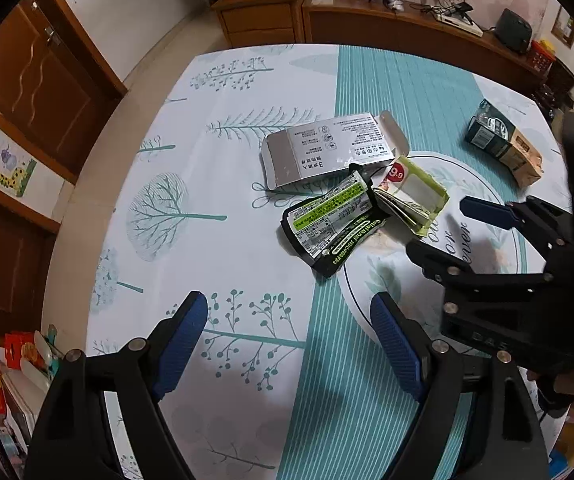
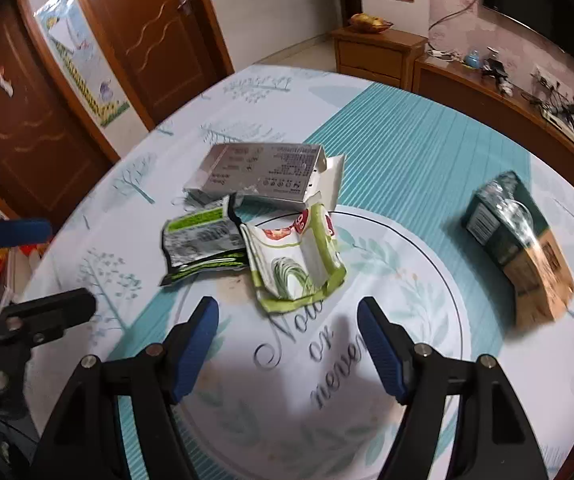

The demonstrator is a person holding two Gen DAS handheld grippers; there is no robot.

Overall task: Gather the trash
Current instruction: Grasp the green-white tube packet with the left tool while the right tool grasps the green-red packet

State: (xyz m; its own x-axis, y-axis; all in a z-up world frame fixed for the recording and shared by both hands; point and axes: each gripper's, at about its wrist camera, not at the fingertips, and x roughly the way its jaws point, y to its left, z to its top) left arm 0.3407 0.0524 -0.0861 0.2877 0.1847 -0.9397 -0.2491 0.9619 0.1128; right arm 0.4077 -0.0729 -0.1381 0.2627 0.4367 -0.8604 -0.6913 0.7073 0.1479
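- Nothing looks collected yet: the silver box [image 1: 323, 148], black wrapper [image 1: 333, 228] and green packet [image 1: 415, 196] lie heaped mid-table, and the brown carton [image 1: 507, 146] sits apart at two o'clock.
- No bin is in view.
- Your left gripper [image 1: 289, 344] hangs spread and empty, tilted steeply down at the tablecloth [image 1: 207, 240].
- Your right gripper [image 2: 287, 344] is likewise spread and empty, with the packet at twelve o'clock.

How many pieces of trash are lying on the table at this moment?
4. A silver box sits farthest back; a black-and-green wrapper overlaps its near edge; a yellow-green packet lies against the wrapper's right; a dark green and tan box sits apart, far right. Smaller scraps could be hidden underneath.
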